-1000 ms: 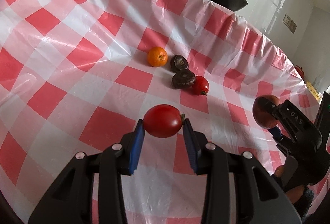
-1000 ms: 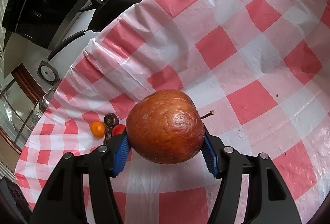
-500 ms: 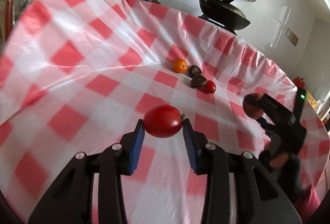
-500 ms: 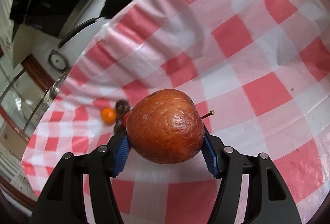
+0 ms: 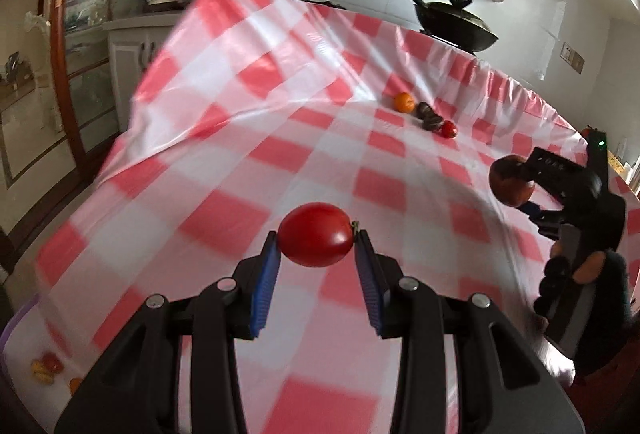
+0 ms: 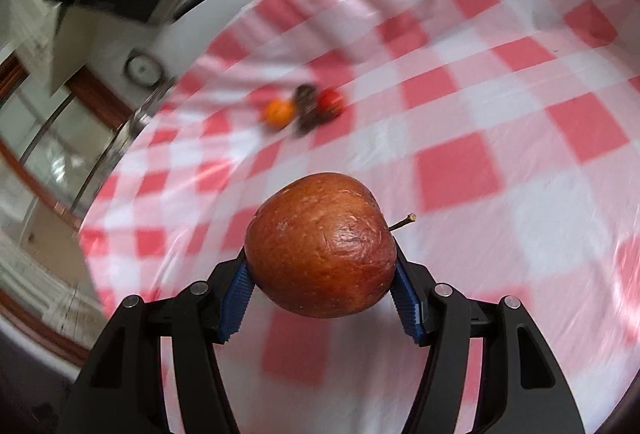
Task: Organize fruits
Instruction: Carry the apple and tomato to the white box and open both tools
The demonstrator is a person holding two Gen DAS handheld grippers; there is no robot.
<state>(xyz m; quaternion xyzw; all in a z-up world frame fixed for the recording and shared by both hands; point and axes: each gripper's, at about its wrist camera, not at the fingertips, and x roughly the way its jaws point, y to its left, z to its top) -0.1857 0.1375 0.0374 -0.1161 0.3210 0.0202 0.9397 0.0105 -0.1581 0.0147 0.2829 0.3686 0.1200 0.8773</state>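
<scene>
The left hand-held gripper is clamped on a red tomato, held above the checked cloth of the bench. Farther back on the cloth an orange, two dark round items and a small tomato lie in a close row. At the right, the right hand-held gripper is clamped on a wrinkled red-brown apple, its stem pointing right, also clear of the cloth.
</scene>
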